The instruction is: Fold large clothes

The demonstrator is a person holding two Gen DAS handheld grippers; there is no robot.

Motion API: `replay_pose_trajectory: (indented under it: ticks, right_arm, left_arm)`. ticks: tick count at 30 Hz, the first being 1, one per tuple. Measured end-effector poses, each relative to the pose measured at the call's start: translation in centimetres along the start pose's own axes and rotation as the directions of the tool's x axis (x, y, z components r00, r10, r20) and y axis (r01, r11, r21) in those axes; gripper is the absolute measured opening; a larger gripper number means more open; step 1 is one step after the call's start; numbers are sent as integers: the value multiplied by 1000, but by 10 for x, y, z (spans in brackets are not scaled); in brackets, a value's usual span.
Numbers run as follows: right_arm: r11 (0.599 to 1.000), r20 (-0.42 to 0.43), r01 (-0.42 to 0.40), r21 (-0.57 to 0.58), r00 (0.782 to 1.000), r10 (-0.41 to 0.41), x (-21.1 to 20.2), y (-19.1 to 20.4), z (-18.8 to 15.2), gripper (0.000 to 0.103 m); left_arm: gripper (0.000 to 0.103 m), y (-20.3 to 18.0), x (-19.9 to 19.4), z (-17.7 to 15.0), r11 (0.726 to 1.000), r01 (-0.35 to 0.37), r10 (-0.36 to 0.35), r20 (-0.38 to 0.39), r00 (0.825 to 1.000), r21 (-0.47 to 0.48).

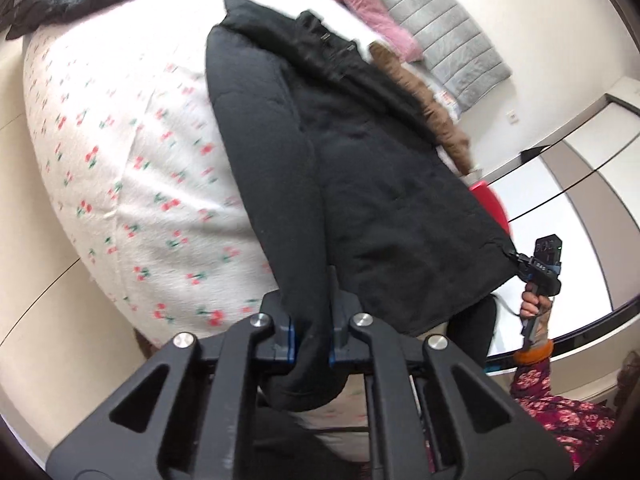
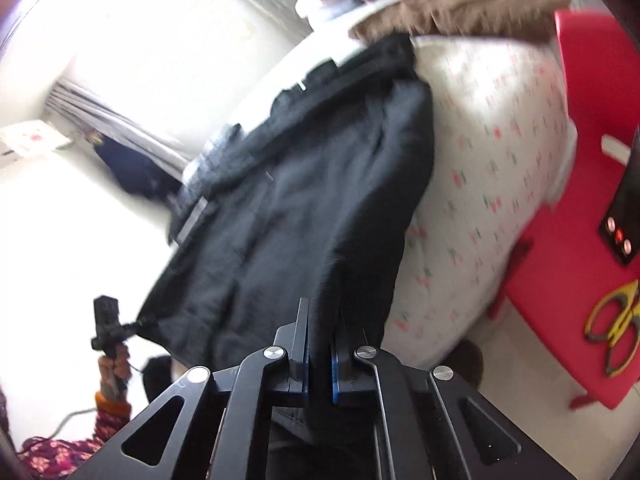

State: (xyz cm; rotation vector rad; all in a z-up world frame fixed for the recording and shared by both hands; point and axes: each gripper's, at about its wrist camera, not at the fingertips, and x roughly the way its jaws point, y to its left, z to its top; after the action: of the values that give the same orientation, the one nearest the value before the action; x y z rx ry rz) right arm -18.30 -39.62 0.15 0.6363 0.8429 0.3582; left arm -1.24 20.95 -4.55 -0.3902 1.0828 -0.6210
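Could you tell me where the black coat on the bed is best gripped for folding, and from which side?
Grip the black coat at its two hem corners, from the foot of the bed. It lies lengthwise, collar far, hem overhanging. The left gripper and right gripper hold it there.

Matte black left gripper [image 1: 312, 300] with blue finger pads and round silver screws, matching right gripper [image 2: 320, 328], bare hand [image 1: 532, 304], orange bracelet [image 1: 534, 352], maroon floral sleeve [image 1: 560, 404]
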Motion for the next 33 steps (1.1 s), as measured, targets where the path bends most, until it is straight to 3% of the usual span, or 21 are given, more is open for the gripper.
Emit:
replay_pose_trajectory:
  ticks: [4, 10, 15, 18, 20, 23, 27, 30, 33]
  right_arm:
    - [996, 132, -13, -85, 991, 24, -29, 40, 28, 6]
    - [991, 269, -39, -131, 960, 73, -47, 66, 92, 6]
    - [996, 368, -36, -76, 928, 62, -29, 59, 171, 6]
    - [999, 426, 10, -33, 905, 5, -12, 46, 222, 6]
    - [999, 442, 38, -7, 897, -31, 2, 32, 254, 6]
    - [998, 425, 55, 41, 903, -67, 41, 8, 295, 6]
    - [988, 374, 143, 67, 914, -157, 110, -23, 340, 6]
    - [977, 328, 196, 87, 920, -214, 157, -50, 354, 6]
    - [966, 254, 217, 140, 935, -247, 205, -87, 367, 11]
  left_arm:
    - [9, -47, -23, 3, 995, 63, -68, 64, 996, 73]
    - [9, -81, -46, 37, 988, 74, -95, 155, 983, 138]
    - [9, -72, -64, 112, 993, 63, -92, 316, 944, 99]
    - [9, -60, -57, 166, 997, 47, -66, 391, 918, 59]
    - [9, -51, -43, 204, 1000, 10, -21, 427, 904, 29]
    - [10, -27, -14, 253, 999, -33, 38, 437, 899, -17]
    - [10, -1, 54, 321, 991, -115, 135, 409, 903, -75]
    - [12, 18, 102, 350, 978, -172, 205, 373, 905, -119]
    - [17, 41, 149, 367, 960, -210, 258, 303, 918, -183]
